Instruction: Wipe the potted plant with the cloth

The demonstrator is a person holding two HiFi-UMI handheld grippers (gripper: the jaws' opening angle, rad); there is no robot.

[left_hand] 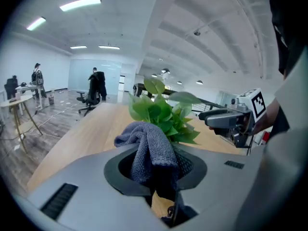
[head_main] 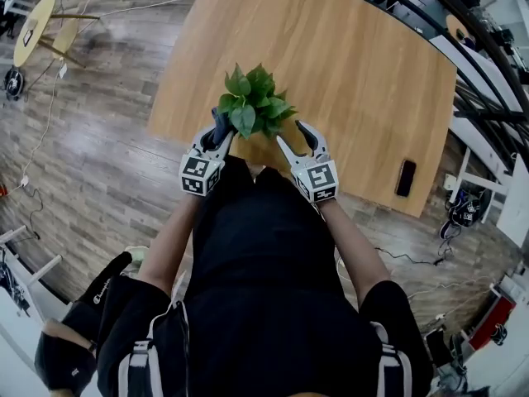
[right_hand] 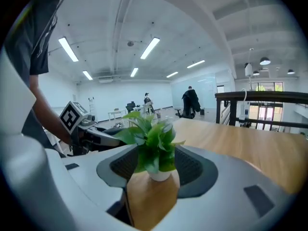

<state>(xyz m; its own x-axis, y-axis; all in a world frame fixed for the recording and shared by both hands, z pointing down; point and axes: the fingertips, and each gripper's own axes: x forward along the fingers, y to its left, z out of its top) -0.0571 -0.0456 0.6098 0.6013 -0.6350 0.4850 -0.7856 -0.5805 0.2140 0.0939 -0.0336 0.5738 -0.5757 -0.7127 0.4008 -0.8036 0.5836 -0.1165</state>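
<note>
A small leafy green plant [head_main: 252, 106] in a white pot [right_hand: 160, 175] stands near the front edge of the wooden table [head_main: 347, 73]. My left gripper [head_main: 216, 135] is just left of the leaves, shut on a bunched grey-blue cloth [left_hand: 147, 148]. The cloth sits close in front of the plant [left_hand: 161, 112]. My right gripper [head_main: 295, 143] is at the plant's right side with its jaws open. In the right gripper view the pot stands in the gap [right_hand: 155, 189] between the jaws, untouched. In the head view the leaves hide the pot.
A black phone [head_main: 405, 178] lies at the table's near right edge. Wood floor, cables and a round side table [head_main: 33, 27] are on the left. Desks and equipment stand to the right. Chairs and people are far off in the room [left_hand: 96, 85].
</note>
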